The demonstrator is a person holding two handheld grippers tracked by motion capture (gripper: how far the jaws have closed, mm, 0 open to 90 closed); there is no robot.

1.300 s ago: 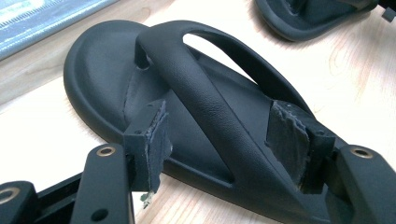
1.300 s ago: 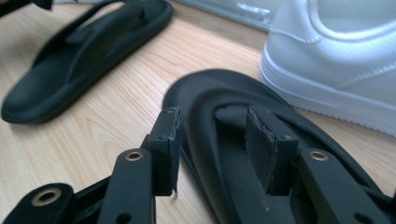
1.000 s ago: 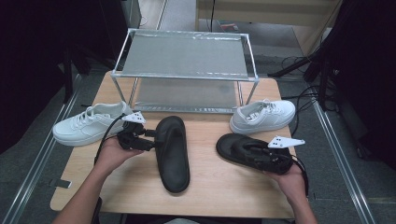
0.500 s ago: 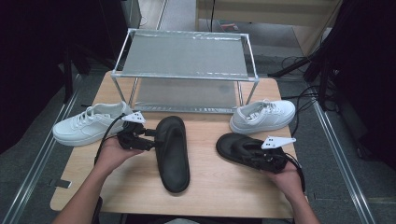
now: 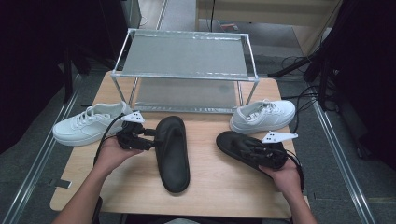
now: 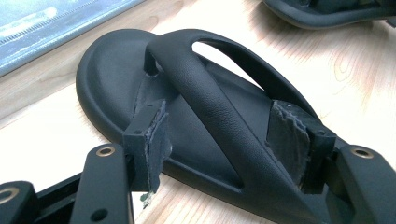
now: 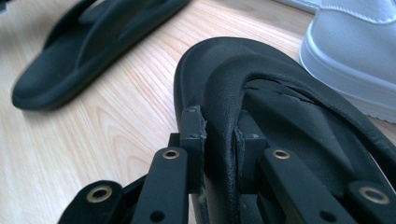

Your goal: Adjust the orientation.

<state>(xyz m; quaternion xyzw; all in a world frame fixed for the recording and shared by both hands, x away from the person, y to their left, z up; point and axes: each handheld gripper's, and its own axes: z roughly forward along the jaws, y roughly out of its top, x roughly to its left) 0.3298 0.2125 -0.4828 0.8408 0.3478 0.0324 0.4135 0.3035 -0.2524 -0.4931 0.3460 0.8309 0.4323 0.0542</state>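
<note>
Two black flip-flop sandals lie on the wooden table. My left gripper [image 5: 152,139] is at the side of the left sandal [image 5: 173,156]. In the left gripper view its jaws [image 6: 219,135] are open, one on each side of the sandal's strap [image 6: 205,93], and the pads are clear of it. My right gripper [image 5: 252,150] sits over the right sandal [image 5: 233,142]. Its jaws [image 7: 219,140] have just been closing and now pinch that sandal's strap [image 7: 261,79] between the pads.
A white sneaker [image 5: 88,125] lies at the table's left edge and another [image 5: 264,114] at the back right, close to the right sandal. A two-tier metal rack [image 5: 184,53] stands across the back. The bare table [image 5: 219,186] stretches along the front between my forearms.
The right gripper's jaws have come together on the right sandal's strap, and that hand has shifted slightly. The left gripper and both sandals stay where they were.
</note>
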